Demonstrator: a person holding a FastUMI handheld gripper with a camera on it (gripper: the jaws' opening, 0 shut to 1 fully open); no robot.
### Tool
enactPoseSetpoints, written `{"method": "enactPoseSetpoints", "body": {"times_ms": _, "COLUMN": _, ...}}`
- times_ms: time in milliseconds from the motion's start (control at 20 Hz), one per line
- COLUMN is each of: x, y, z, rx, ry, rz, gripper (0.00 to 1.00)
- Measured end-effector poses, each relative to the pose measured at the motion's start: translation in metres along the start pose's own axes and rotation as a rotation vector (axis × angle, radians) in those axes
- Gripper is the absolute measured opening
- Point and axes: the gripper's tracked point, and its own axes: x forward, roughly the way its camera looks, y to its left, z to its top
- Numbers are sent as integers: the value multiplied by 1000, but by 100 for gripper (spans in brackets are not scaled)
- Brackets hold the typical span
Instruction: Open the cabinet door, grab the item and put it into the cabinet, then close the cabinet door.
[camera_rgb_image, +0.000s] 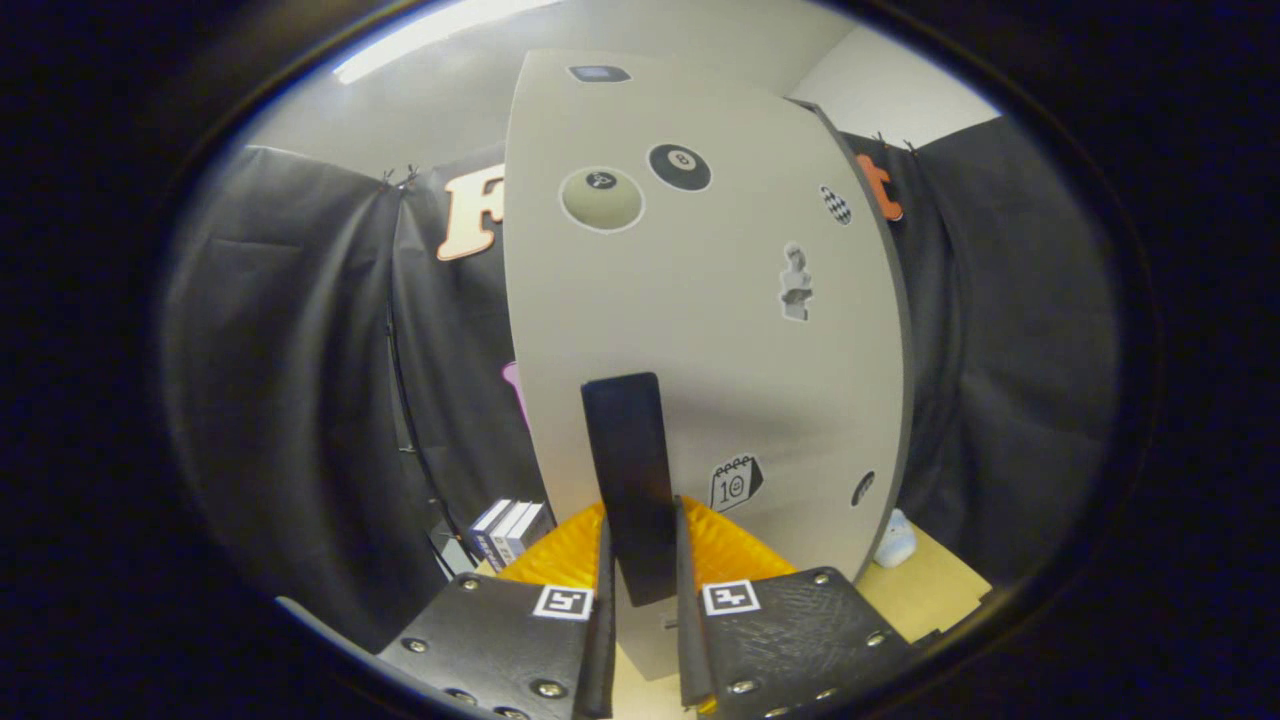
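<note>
A hand-held tool pinches the dark upright handle of a pale cabinet door, its two fingers pressed against the handle's sides near its lower end, with the handle rising between them. The door, dotted with stickers that include two billiard balls, a small figure and a calendar page, stands close before the tool, and its thin dark edge shows on one side, which suggests the door is turned somewhat out from the cabinet rather than lying flush, though the fisheye bend makes the angle hard to judge. Something orange and ribbed sits low just behind the fingers, at the foot of the door; what it is cannot be told from here. A stack of slim boxes stands on the wooden table to one side of the door, and a small pale object rests on the table on the other side, near the door's edge; which of these is the item to be stored is unclear. By the look of things the job is at its first stage: the door is being worked by its handle, while the picking up of the item, its placing inside and the shutting of the door all appear to remain ahead.
</note>
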Motion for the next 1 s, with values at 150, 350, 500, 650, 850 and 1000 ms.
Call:
{"method": "enactPoseSetpoints", "body": {"times_ms": 150, "x": -22, "y": -12, "z": 0, "rx": 16, "ry": -13, "rz": 5, "gripper": 25}}
{"method": "enactPoseSetpoints", "body": {"times_ms": 350, "x": -54, "y": -38, "z": 7, "rx": -16, "ry": -16, "rz": -15, "gripper": 25}}
{"method": "enactPoseSetpoints", "body": {"times_ms": 500, "x": -78, "y": -61, "z": 8, "rx": 16, "ry": -17, "rz": -24, "gripper": 25}}
{"method": "enactPoseSetpoints", "body": {"times_ms": 650, "x": -100, "y": -93, "z": 13, "rx": -9, "ry": -31, "rz": -71, "gripper": 25}}
{"method": "enactPoseSetpoints", "body": {"times_ms": 850, "x": -130, "y": -131, "z": 25, "rx": -47, "ry": -40, "rz": -109, "gripper": 17}}
{"method": "enactPoseSetpoints", "body": {"times_ms": 1000, "x": -136, "y": -161, "z": 25, "rx": -77, "ry": -48, "rz": -138, "gripper": 10}}
